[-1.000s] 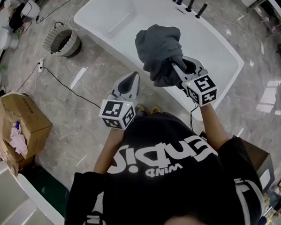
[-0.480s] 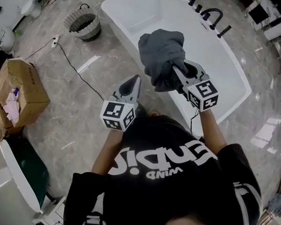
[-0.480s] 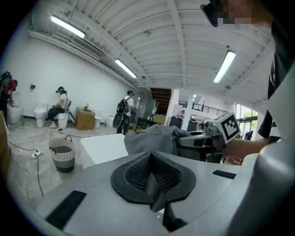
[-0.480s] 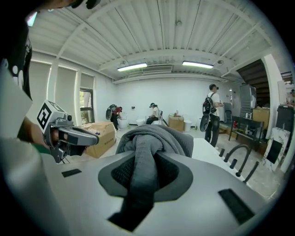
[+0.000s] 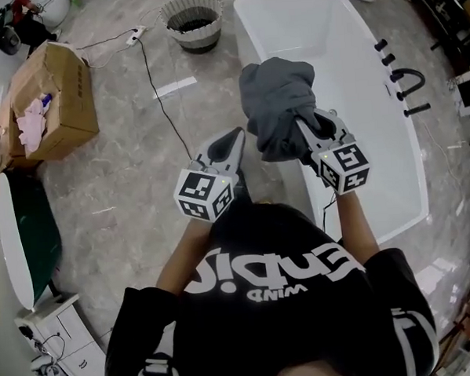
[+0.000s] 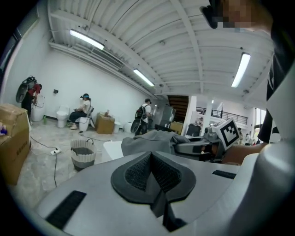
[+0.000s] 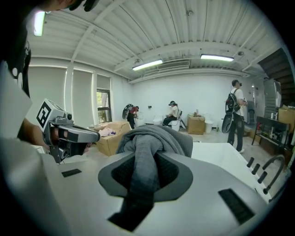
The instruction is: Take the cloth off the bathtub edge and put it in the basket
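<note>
The right gripper pinches a dark grey cloth. Its two jaws press on a fold of the cloth, and the rest of it sits in a big bunch on top of the jaws. In the right gripper view the cloth runs down between the black pads and fills the gap. The cloth is up in the air in front of the person, and from above it shows over the long rim of the white bathtub. It is not lying on the tub. The left gripper is just beside the cloth, on its left, and does not touch it. Its jaws are pressed together with nothing between them, as the left gripper view shows. The basket stands on the grey floor near the far end of the tub, well apart from the cloth. It looks grey and white with a wavy rim. A black cable runs across the floor near it. An open cardboard box sits further to the left. A black tap is on the tub's far side.
</note>
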`<state>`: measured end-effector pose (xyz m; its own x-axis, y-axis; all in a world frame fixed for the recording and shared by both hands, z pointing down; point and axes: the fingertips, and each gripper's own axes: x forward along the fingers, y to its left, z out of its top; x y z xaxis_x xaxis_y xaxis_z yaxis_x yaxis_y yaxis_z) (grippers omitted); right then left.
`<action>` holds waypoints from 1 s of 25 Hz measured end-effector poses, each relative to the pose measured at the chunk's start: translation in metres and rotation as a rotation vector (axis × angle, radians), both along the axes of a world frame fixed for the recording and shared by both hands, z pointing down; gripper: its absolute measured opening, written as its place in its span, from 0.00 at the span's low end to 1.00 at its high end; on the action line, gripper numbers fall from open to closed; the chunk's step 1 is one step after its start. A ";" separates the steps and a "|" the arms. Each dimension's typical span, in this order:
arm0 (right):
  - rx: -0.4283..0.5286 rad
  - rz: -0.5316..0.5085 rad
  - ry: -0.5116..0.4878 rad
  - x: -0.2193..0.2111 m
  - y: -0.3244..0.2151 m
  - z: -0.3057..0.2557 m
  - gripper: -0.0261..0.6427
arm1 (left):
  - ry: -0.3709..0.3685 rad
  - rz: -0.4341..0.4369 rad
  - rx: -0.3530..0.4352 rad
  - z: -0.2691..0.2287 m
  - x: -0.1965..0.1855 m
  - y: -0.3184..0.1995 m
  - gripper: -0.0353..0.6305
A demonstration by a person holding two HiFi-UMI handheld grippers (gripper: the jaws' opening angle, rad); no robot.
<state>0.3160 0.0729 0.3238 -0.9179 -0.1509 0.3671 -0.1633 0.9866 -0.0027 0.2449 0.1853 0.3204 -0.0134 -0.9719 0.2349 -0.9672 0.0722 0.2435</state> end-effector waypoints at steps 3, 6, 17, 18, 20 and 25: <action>-0.016 -0.031 -0.004 -0.048 -0.007 0.008 0.16 | -0.002 -0.042 -0.007 0.007 -0.046 -0.003 0.07; -0.030 -0.060 -0.014 -0.097 -0.017 0.013 0.16 | 0.002 -0.076 -0.022 0.013 -0.090 -0.010 0.07; -0.044 -0.076 -0.041 -0.248 -0.072 0.001 0.16 | -0.022 -0.070 -0.001 -0.005 -0.238 -0.075 0.07; -0.044 -0.072 -0.046 -0.260 -0.076 -0.002 0.16 | -0.023 -0.068 0.000 -0.007 -0.252 -0.079 0.07; -0.042 -0.064 -0.055 -0.283 -0.085 -0.006 0.16 | -0.027 -0.063 0.005 -0.010 -0.276 -0.086 0.07; -0.034 -0.064 -0.064 -0.329 -0.106 -0.012 0.16 | -0.031 -0.068 0.019 -0.015 -0.324 -0.103 0.07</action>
